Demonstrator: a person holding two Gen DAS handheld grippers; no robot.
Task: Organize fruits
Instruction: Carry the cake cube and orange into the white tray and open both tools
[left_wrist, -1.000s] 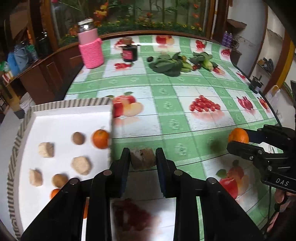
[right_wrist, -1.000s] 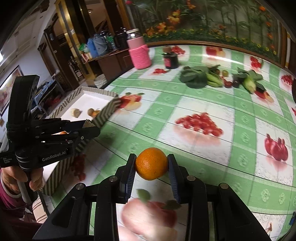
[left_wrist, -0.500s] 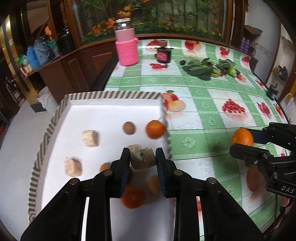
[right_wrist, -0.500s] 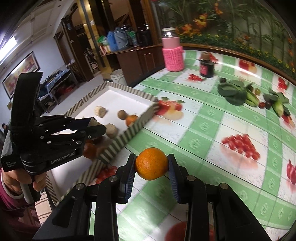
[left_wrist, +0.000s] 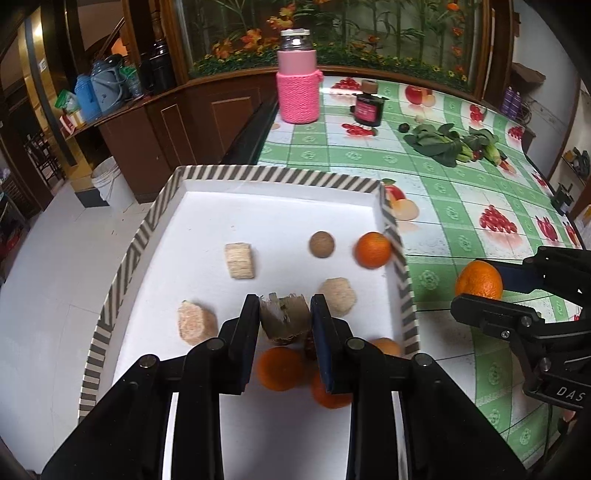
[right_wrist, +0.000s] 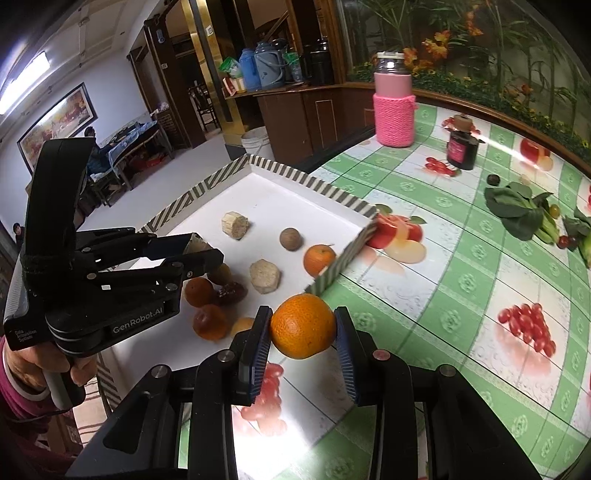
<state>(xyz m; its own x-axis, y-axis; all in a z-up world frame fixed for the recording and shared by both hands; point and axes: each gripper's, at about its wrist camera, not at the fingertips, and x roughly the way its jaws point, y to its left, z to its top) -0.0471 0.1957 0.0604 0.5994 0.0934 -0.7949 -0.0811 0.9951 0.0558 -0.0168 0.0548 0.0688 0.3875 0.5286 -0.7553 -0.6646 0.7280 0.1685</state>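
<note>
Most of the sorting looks done. The shallow white tray with the grey-striped rim (left_wrist: 147, 229) already holds several oranges, a round brown fruit (left_wrist: 322, 244) and pale chunky pieces. The left gripper (left_wrist: 284, 314) hangs over the tray, its fingers clamped on a ragged brownish chunk (left_wrist: 283, 317). The right gripper (right_wrist: 302, 326) pinches a round orange (right_wrist: 303, 326) above the surface, just outside the tray's near corner; both, I'd guess, are yet to be set down. The green-checked, fruit-printed surface (right_wrist: 461, 280) also carries a pink knit-sleeved jar (right_wrist: 393, 107), a small dark jar (right_wrist: 461, 147) and leafy greens (right_wrist: 517, 210). Wooden cabinets and a flower mural stand behind.
</note>
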